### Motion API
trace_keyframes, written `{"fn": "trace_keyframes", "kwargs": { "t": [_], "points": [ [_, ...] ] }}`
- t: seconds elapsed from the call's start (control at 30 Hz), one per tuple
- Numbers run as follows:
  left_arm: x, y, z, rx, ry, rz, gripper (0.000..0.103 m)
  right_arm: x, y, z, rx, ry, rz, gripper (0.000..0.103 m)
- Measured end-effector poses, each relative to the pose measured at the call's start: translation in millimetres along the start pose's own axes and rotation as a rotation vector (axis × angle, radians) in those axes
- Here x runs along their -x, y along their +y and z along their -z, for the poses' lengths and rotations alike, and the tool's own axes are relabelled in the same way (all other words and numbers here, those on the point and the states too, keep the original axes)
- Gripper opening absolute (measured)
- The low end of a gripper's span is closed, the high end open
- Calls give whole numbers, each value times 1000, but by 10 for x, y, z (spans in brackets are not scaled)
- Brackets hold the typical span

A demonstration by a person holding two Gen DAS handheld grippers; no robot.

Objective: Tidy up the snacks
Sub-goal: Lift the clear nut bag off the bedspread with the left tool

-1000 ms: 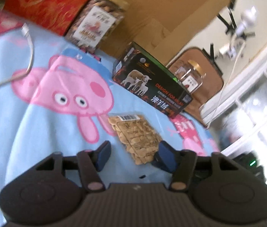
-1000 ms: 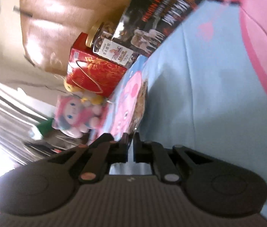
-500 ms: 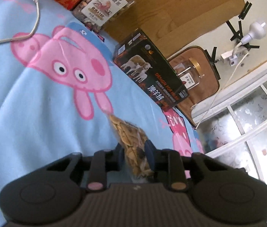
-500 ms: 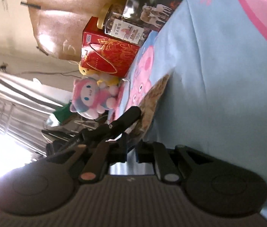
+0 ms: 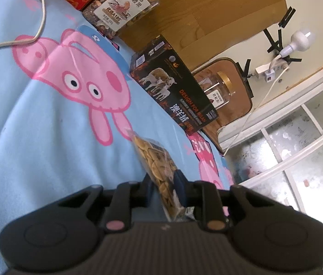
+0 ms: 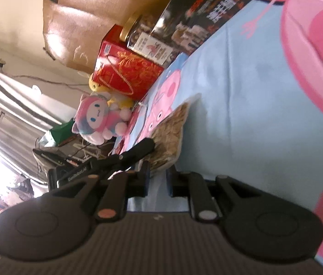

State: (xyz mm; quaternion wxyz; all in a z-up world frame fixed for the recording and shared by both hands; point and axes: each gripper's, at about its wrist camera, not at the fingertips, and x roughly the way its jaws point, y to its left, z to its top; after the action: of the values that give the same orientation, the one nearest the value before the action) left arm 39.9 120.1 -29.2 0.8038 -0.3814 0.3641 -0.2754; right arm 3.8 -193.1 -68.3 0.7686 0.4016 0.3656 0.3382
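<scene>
Your widest surface is the blue bedsheet (image 5: 35, 149) printed with pink cartoon pigs; its edges run out of both views. Behind it a wooden headboard (image 5: 207, 11) is cut off at the top. Against it stand a red gift box (image 6: 127, 73), only partly seen in the left wrist view, a black carton with sheep pictures (image 5: 175, 89), and a gold-lidded nut jar (image 5: 120, 6). A second jar (image 5: 218, 89) is half hidden behind the carton. A pink plush toy (image 6: 99, 119) and a blurred clutter beyond it are hard to make out.

Your left tool (image 5: 162, 181) is clamped tight on the clear bag of crackers (image 5: 157, 162), which is lifted at an angle off the sheet; its lower end is lost behind the tool body. Your right tool (image 6: 158, 178) is easing its jaws apart just beside the bag's end, with nothing visibly pinched between them.
</scene>
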Motion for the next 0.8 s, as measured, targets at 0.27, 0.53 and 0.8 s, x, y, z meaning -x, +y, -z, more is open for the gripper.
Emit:
{"fn": "trace_keyframes", "kwargs": {
  "t": [0.27, 0.53, 0.8],
  "points": [
    [0, 11, 4, 6, -4, 11, 21, 24, -42, -33, -44, -36, 22, 17],
    [11, 15, 5, 8, -8, 14, 19, -34, 89, 24, 52, -57, 90, 16],
    [111, -102, 4, -29, -43, 5, 20, -37, 306, 42, 226, -84, 111, 16]
  ]
}}
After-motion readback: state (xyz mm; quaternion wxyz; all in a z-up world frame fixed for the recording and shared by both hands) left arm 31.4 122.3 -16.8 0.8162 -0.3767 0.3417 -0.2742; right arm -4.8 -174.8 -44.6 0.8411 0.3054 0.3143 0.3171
